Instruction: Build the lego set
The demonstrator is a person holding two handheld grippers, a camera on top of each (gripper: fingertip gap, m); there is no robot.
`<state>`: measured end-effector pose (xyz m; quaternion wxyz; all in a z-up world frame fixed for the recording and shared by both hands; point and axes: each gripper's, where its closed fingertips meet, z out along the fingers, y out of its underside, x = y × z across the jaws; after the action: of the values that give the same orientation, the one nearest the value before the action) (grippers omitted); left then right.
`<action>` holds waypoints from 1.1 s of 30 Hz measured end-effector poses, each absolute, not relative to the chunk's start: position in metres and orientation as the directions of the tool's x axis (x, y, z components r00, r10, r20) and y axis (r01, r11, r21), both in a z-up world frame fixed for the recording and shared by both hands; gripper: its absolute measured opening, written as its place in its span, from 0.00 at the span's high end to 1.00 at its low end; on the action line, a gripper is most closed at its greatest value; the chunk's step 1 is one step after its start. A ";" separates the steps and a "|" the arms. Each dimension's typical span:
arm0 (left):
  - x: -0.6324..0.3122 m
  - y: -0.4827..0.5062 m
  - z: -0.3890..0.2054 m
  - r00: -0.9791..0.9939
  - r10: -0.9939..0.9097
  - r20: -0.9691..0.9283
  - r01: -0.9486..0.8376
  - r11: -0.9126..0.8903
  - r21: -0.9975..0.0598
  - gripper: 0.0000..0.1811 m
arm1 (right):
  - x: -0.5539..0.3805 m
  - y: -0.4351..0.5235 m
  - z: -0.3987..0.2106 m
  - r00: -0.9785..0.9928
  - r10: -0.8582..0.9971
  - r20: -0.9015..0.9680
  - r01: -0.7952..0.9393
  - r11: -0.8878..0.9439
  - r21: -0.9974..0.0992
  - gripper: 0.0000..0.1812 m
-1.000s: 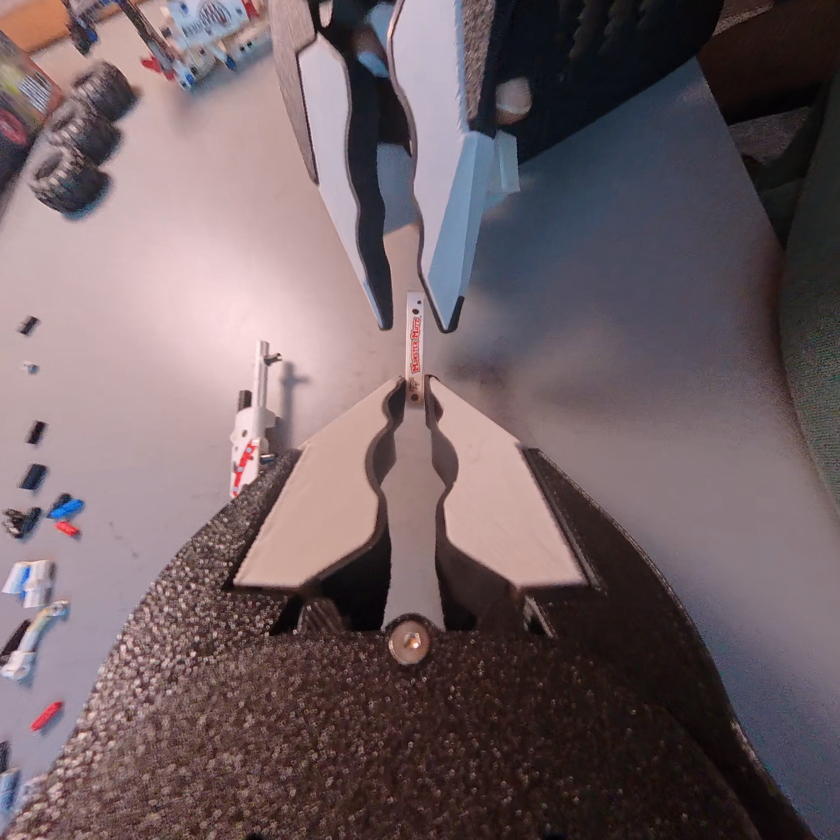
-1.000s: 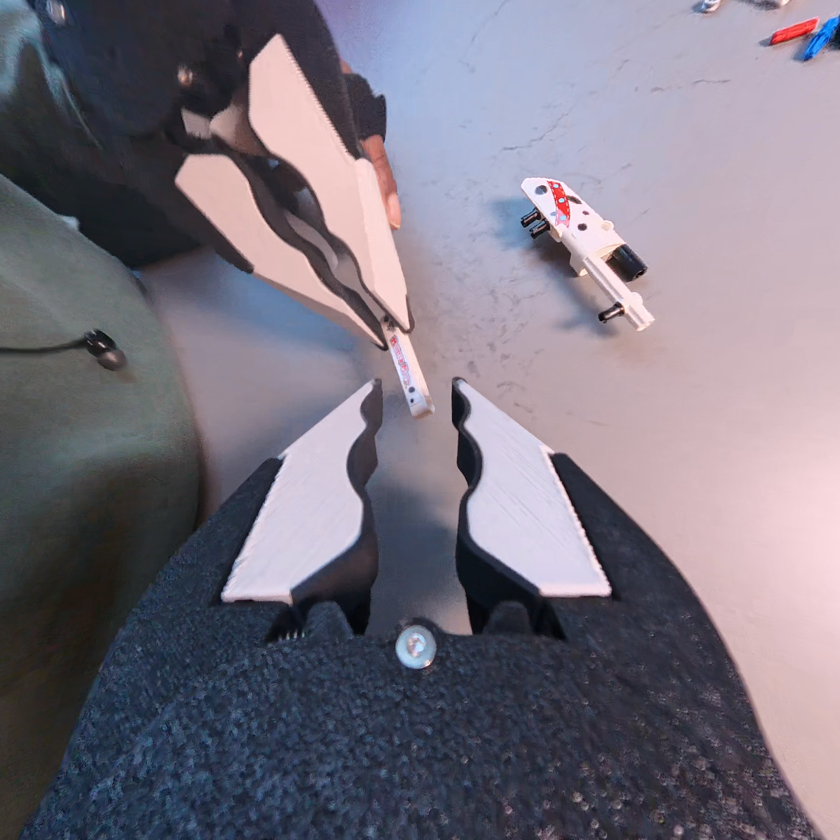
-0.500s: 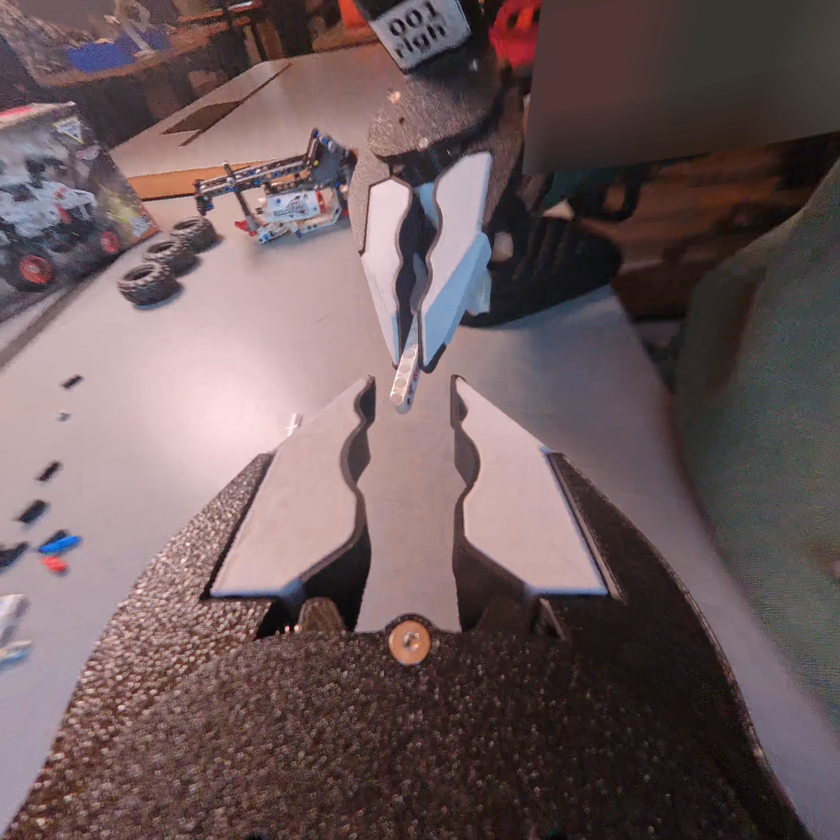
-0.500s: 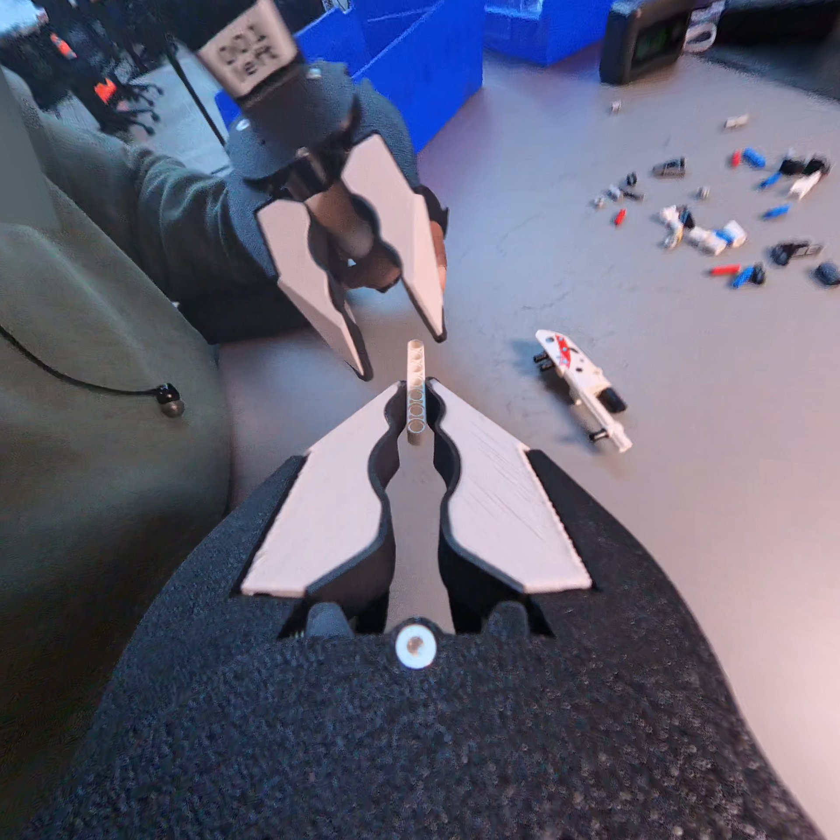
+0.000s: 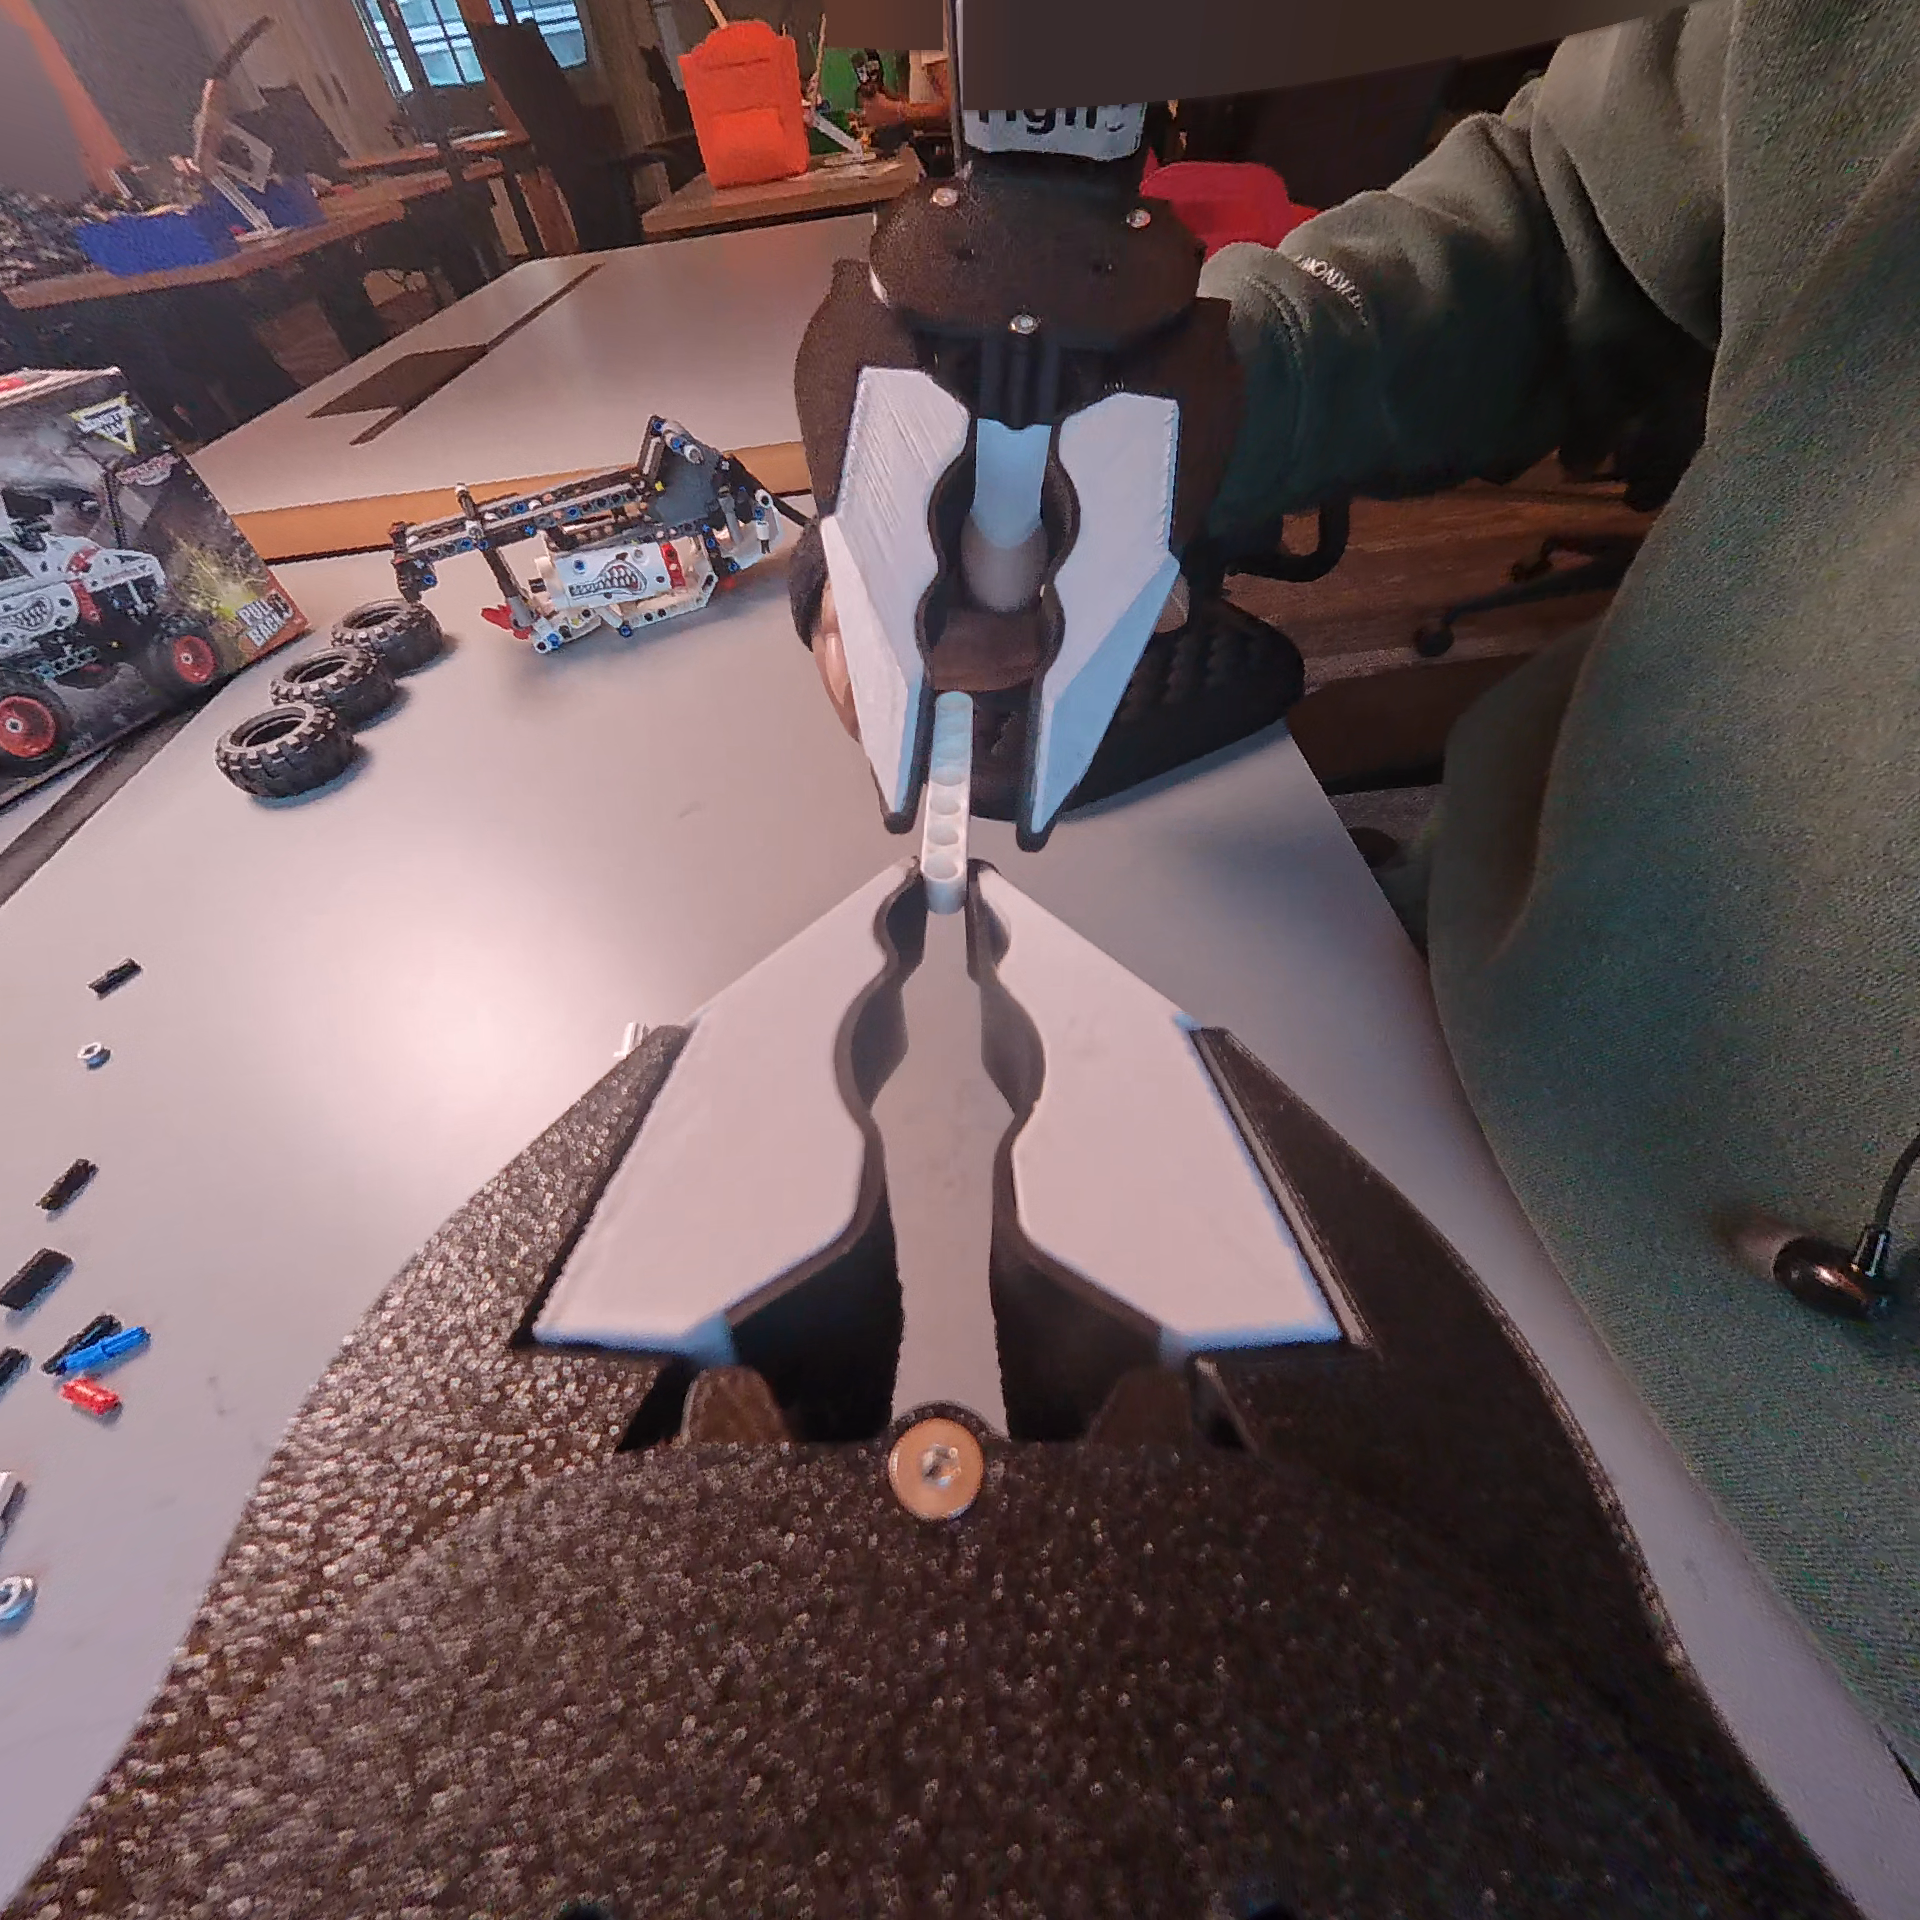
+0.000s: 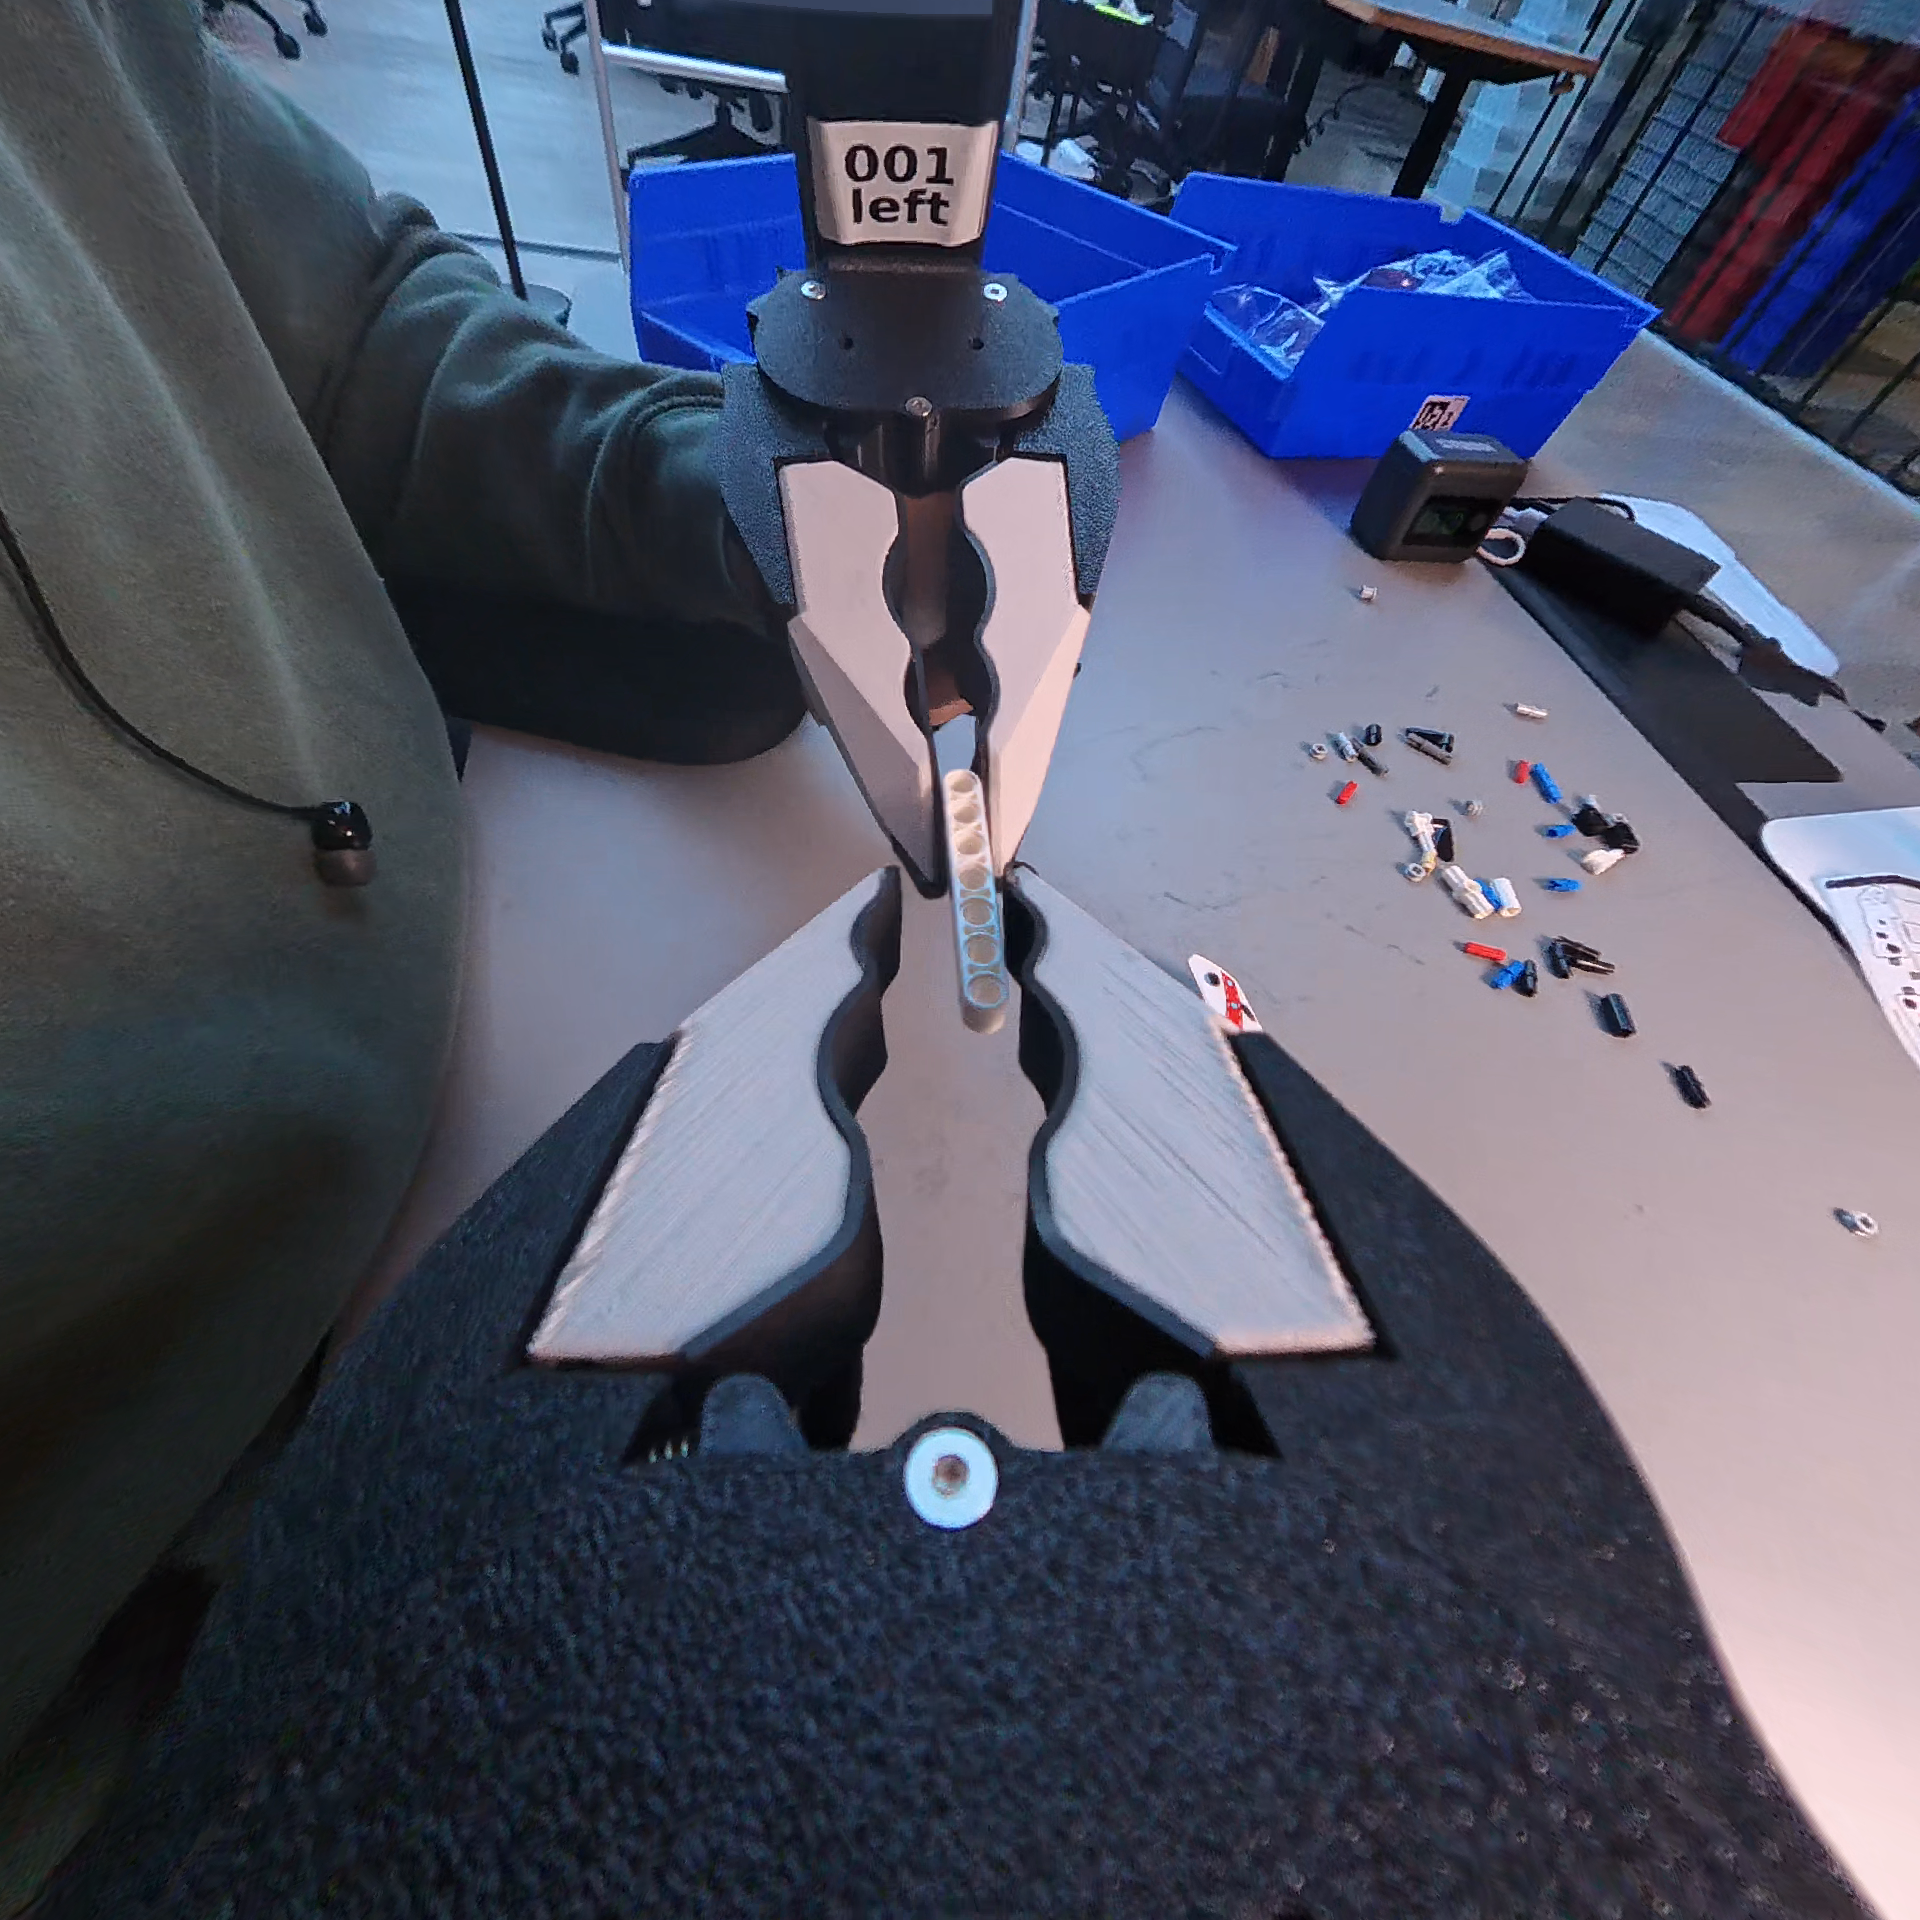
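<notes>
My work surface is a grey table point(image 5: 499, 935) with a few scuffs, and on its far left side I see three black knobby tyres point(image 5: 327, 691) in a row, the set's printed box point(image 5: 99, 566) beside them, and the half-built truck chassis point(image 5: 592, 551) just past the tyres. Small black, blue, red and white pins and connectors point(image 6: 1496, 862) lie scattered across it, with a white stickered sub-assembly point(image 6: 1226, 1003) near them. Farther back on my other side stand two blue bins point(image 6: 1392, 322), a small black device point(image 6: 1439, 494), a black box point(image 6: 1616, 566) and printed sheets point(image 6: 1860, 925).
</notes>
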<state>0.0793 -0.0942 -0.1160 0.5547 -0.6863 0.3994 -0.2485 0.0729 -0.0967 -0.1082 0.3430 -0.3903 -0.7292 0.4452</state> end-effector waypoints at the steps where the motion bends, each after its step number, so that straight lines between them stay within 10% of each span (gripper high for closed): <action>1: 0.080 -0.095 -0.116 0.555 -0.825 -0.106 -0.276 -0.063 -0.959 0.97 | 0.072 -0.097 -0.108 -0.454 0.876 0.161 0.265 0.305 -0.915 0.90; 28: 0.075 -0.104 -0.091 0.495 -0.868 -0.021 -0.088 -0.027 -0.996 0.96 | 0.075 -0.097 -0.100 -0.496 0.865 0.077 0.157 0.176 -0.972 0.97; 33: 0.070 -0.102 -0.085 0.504 -0.863 0.011 -0.029 -0.030 -0.999 0.84 | 0.075 -0.096 -0.094 -0.511 0.860 0.016 0.149 0.107 -0.983 0.97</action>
<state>0.0703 -0.1023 -0.0847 0.5989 -0.6273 0.3556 -0.3484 0.0749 -0.0965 -0.0944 0.3214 -0.3759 -0.6709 0.5525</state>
